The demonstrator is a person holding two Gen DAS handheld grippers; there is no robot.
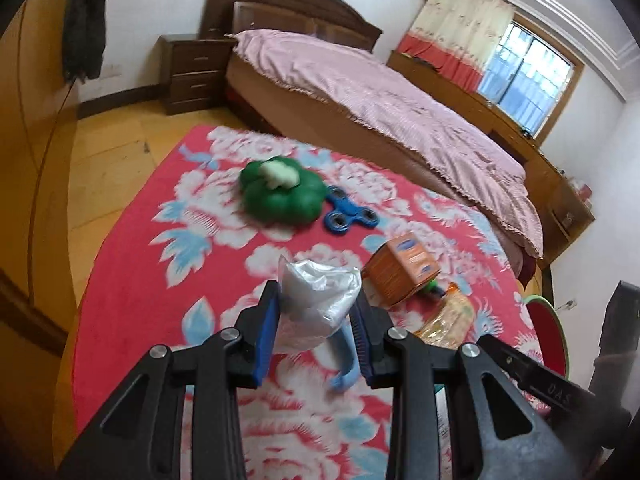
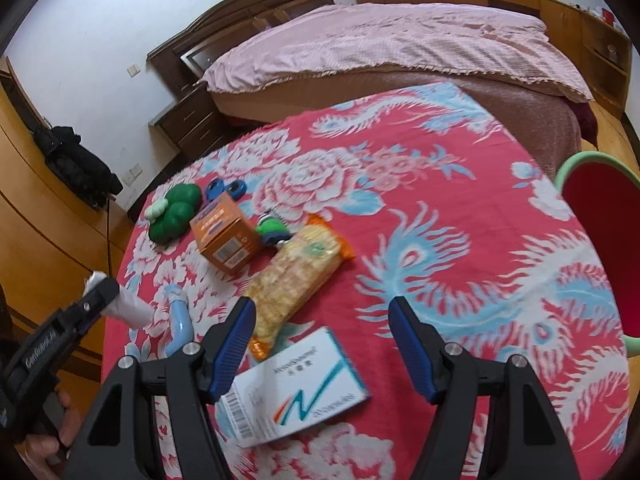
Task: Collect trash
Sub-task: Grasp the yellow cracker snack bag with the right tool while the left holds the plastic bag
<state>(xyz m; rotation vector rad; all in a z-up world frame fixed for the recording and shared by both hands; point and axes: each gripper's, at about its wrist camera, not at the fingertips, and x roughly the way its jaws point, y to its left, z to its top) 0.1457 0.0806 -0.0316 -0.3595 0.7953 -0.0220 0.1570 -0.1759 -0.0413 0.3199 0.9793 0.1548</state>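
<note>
Over the floral cloth (image 1: 132, 280), left gripper (image 1: 316, 312) jaws clamp crinkly plastic wrapper (image 1: 316, 300); right gripper (image 2: 322, 344) jaws gape.

Bin (image 2: 592, 240) cut off by right edge. Toy (image 2: 272, 230) partly hidden behind box (image 2: 224, 236). Card (image 2: 296, 392) print blurred, unreadable. Spinner (image 2: 226, 190) half hidden behind box.

A crinkly clear plastic bag (image 1: 320, 300), a glossy snack wrapper (image 2: 296, 276), a cardboard box (image 2: 224, 236), all over soft printed cloth (image 2: 460, 208).

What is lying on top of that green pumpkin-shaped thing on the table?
A small white crumpled lump sits on the green pumpkin-shaped thing. It looks like paper or tissue; whatever lies beneath it is hidden.
</note>
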